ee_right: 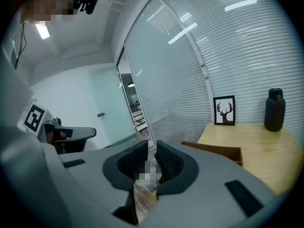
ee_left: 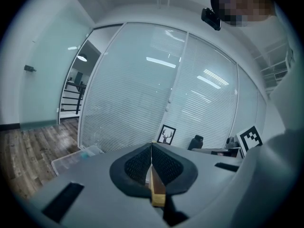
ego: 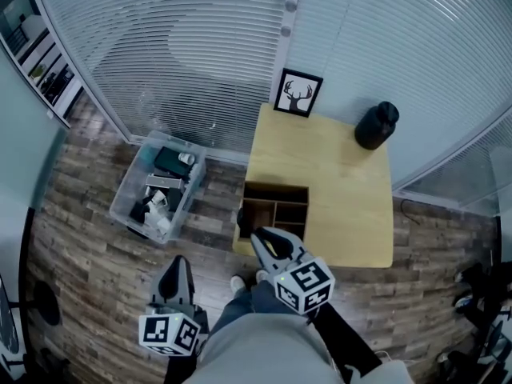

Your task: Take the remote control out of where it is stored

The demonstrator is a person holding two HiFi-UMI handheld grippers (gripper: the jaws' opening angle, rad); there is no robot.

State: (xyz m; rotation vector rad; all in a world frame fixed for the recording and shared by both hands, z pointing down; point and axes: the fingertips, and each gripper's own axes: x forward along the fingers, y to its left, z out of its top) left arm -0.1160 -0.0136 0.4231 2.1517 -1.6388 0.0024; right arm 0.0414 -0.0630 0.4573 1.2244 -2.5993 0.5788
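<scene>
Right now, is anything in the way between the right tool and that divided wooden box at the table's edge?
Nothing visible. The right tool hovers empty at the near edge of the divided wooden box, open on top. No remote control can be made out.

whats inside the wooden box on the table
Only wooden dividers and dark compartments show in the wooden box. The right gripper covers its near corner; no remote visible.

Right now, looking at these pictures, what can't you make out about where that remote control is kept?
- Head view: the wooden compartment box on the table is dark inside, so no remote can be told.
- Head view: the things in the clear bin are too small to name.
- Right gripper view: the box's near wall hides its inside, and a mosaic patch covers the gap between the right gripper jaws.
</scene>
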